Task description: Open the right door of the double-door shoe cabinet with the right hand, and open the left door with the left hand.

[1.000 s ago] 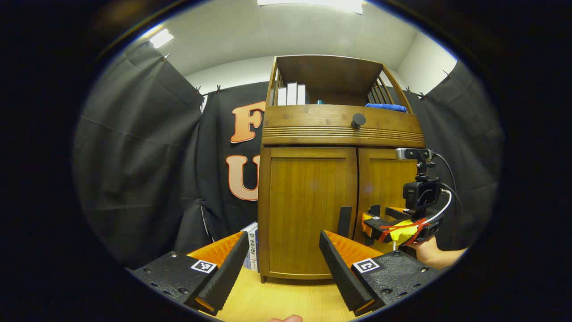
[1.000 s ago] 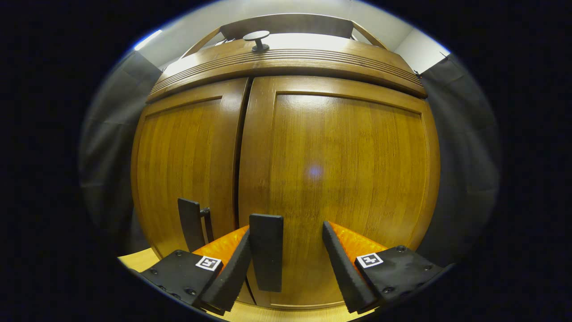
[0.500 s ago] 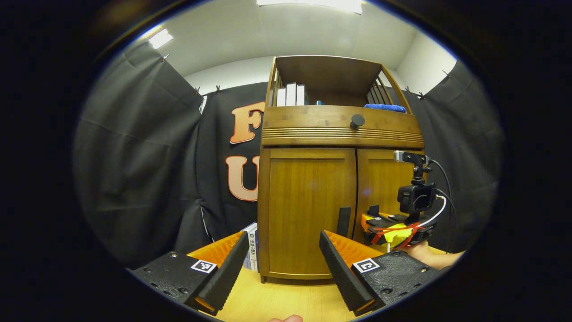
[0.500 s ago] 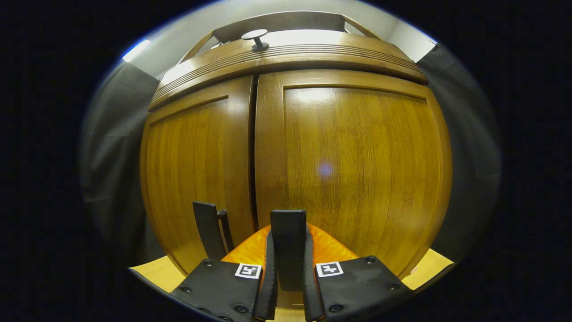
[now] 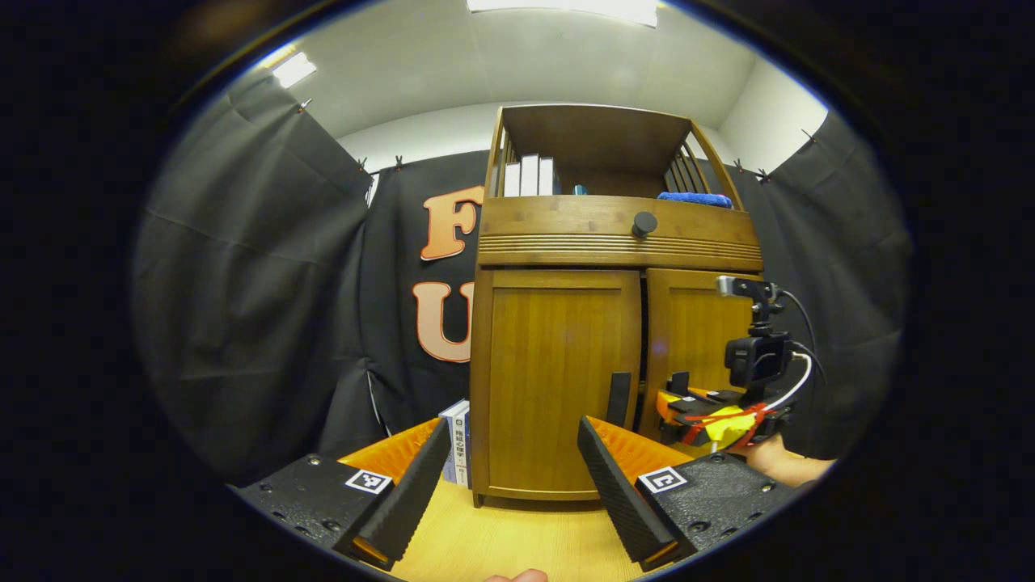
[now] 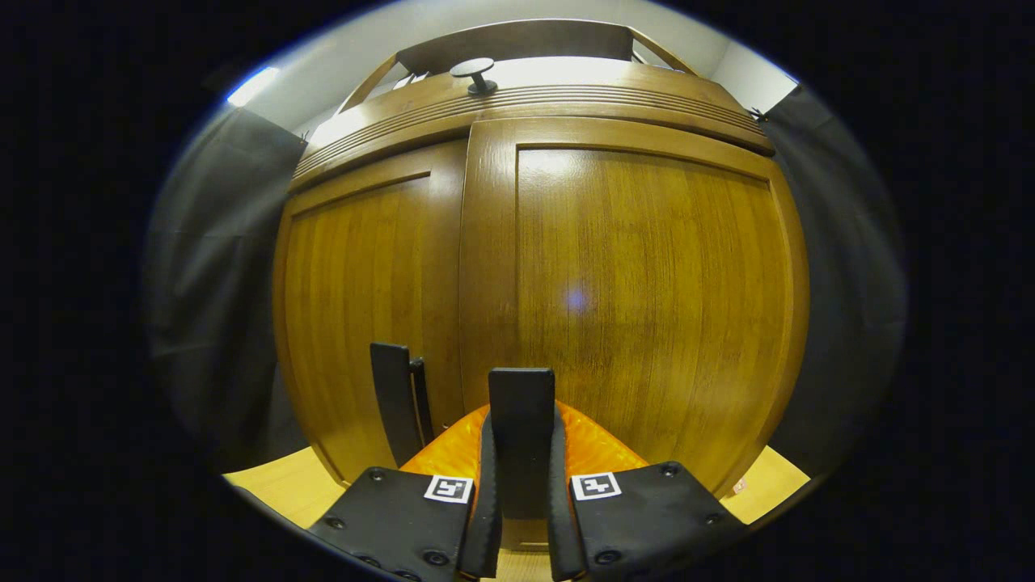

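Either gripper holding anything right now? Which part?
The right gripper is shut on the right door handle, clamped on its lower half. The left gripper is open and holds nothing.

Shoe cabinet (image 6: 647, 283) glossy varnished wood; door handle (image 6: 521, 420) matt black; tabletop (image 5: 501, 541) pale wood grain.

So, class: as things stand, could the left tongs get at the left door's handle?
Probably yes. The left tongs are open and hang back from the cabinet, with bare table ahead. The left handle stands free; the right tongs, beside it, are shut on the right handle.
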`<action>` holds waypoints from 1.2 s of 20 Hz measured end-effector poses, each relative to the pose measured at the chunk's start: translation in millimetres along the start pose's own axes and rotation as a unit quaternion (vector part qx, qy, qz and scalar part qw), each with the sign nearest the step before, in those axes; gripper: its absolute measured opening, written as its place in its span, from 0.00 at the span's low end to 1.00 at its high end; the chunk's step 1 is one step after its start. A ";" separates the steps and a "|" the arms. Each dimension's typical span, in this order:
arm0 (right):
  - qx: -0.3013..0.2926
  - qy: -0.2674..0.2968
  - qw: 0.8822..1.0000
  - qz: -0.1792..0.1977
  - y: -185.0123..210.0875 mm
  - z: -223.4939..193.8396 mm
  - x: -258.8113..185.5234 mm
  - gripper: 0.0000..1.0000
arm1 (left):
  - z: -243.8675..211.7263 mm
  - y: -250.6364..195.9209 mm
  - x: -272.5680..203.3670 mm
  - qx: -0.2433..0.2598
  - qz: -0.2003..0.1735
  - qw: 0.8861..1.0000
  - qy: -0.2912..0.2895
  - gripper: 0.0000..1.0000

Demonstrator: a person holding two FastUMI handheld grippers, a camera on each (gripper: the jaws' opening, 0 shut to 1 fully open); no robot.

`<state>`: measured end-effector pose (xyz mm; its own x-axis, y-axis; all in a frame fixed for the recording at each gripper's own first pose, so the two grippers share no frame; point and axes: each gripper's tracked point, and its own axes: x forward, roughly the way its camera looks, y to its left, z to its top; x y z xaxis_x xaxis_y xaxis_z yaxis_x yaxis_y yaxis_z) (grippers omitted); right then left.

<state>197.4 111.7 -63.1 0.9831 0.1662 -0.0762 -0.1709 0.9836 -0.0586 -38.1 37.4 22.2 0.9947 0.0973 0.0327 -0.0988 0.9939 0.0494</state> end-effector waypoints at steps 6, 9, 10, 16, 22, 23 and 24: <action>0.016 0.007 1.000 0.024 -9.1 -6.8 -54.6 0.31 | -2.1 -6.1 -5.9 0.005 -0.003 1.000 0.006 0.94; 0.016 0.000 1.000 0.025 -17.8 -6.0 -81.3 0.31 | -7.6 -14.0 -7.5 0.004 -0.009 1.000 0.010 0.94; 0.016 0.001 1.000 0.023 -21.6 -6.2 -92.1 0.36 | -8.6 -16.3 -7.3 0.004 -0.012 1.000 0.013 0.94; 0.016 0.011 1.000 0.013 -44.6 -7.7 -134.5 0.31 | -12.3 -33.5 -1.0 -0.002 -0.033 0.999 0.015 0.94; 0.004 0.010 1.000 -0.013 -79.0 -6.5 -172.1 0.30 | -19.0 -52.6 7.5 -0.007 -0.056 0.998 0.019 0.94; 0.001 0.013 1.000 -0.019 -85.2 -7.5 -177.7 0.35 | -19.0 -54.8 9.2 -0.006 -0.060 0.998 0.018 0.94; -0.002 0.014 1.000 -0.026 -90.9 -6.8 -181.6 0.30 | -19.8 -58.1 10.9 -0.007 -0.064 0.998 0.018 0.94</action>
<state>34.0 -8.4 -50.7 0.9884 0.1135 -0.1010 -0.1205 0.9905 -0.0661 -20.9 -18.3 0.0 0.9996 -0.0279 -0.0089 0.0282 0.9989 0.0377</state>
